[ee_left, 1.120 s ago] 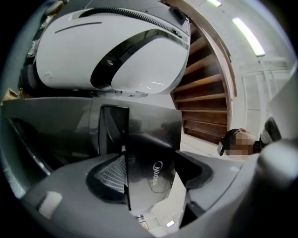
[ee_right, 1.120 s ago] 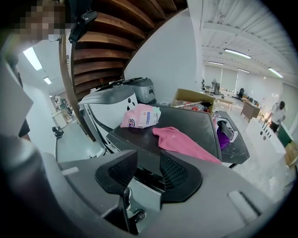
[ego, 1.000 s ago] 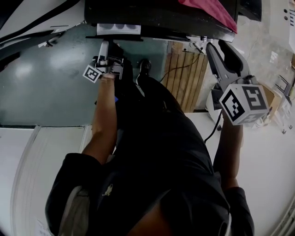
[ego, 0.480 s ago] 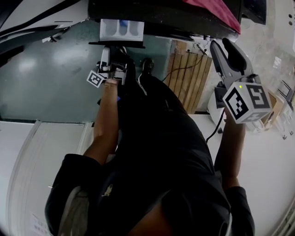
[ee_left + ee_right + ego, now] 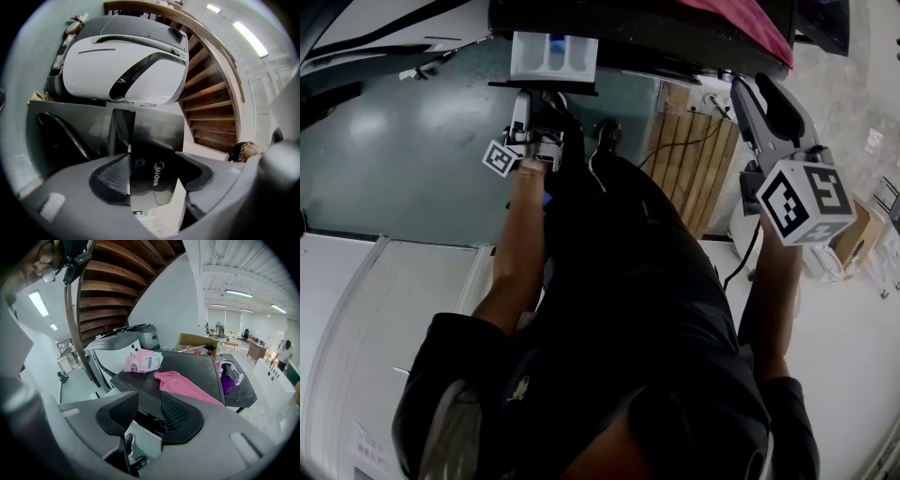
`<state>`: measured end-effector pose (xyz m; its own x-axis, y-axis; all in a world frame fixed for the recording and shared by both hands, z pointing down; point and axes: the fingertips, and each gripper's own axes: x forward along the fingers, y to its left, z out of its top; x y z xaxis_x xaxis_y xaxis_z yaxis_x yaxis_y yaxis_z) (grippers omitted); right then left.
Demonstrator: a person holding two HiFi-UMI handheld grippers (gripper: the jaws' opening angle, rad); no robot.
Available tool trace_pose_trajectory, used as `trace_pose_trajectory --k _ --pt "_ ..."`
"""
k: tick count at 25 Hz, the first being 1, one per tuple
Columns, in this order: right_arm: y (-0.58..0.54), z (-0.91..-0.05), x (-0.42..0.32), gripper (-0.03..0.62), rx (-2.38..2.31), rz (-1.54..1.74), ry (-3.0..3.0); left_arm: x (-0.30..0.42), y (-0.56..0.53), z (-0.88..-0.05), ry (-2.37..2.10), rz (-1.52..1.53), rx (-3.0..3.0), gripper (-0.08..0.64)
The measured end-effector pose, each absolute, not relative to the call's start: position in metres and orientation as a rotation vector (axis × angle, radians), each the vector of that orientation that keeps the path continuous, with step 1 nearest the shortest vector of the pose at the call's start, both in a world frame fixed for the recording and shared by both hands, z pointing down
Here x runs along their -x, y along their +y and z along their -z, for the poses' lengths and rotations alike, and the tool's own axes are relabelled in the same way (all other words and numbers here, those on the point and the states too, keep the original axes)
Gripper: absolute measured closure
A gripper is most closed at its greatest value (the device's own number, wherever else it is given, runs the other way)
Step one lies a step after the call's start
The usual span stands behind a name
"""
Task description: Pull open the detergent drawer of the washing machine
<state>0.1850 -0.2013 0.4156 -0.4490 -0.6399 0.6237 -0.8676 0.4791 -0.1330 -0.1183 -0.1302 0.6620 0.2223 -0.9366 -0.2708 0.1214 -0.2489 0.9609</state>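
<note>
**Left tongs shut on the drawer front, drawer standing out of the machine**

In the head view we look steeply down over our own dark shirt. The washing machine (image 5: 656,28) is the dark body along the top edge. The detergent drawer (image 5: 553,54) stands out from its front toward us, and its white compartments show from above with a spot of blue in one of them.

Our left tongs (image 5: 153,180) have the drawer by its front. In the left gripper view the dark front panel (image 5: 149,159), with its Midea mark, sits edge-on between the two ribbed pads. The pads press it from either side, and the white inner wall of the drawer shows just below. Behind the panel we see a white and grey appliance (image 5: 126,65) and the wooden stairs (image 5: 211,93).

Our right tongs (image 5: 752,89) are held up at the right, well apart from the drawer, with their marker cube (image 5: 802,202) toward the camera. In the right gripper view the pads stand apart with nothing held. Through the gap we see only the edge of the machine and the floor below.

On the machine's dark top lie a pink cloth (image 5: 183,385) and a pink packet (image 5: 143,362). The teal floor (image 5: 394,141) spreads to the left under the left arm.
</note>
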Motion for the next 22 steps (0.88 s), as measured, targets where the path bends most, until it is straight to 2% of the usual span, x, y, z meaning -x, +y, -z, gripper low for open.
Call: trace_pose_trajectory --k 1,6,22 --pt "-0.2 -0.414 -0.186 0.442 -1.249 -0.604 -2.236 0.118 -0.125 -0.665 -0.848 1.231 -1.423 0.23" --pt "-0.198 -0.4 -0.185 0.442 -1.26 -0.586 -2.29 0.121 -0.104 -0.672 -0.901 1.108 -1.409 0.192" --pt "-0.191 -0.359 -0.175 0.442 -1.277 -0.549 -2.429 0.138 -0.102 -0.626 -0.974 0.69 -1.603 0.19"
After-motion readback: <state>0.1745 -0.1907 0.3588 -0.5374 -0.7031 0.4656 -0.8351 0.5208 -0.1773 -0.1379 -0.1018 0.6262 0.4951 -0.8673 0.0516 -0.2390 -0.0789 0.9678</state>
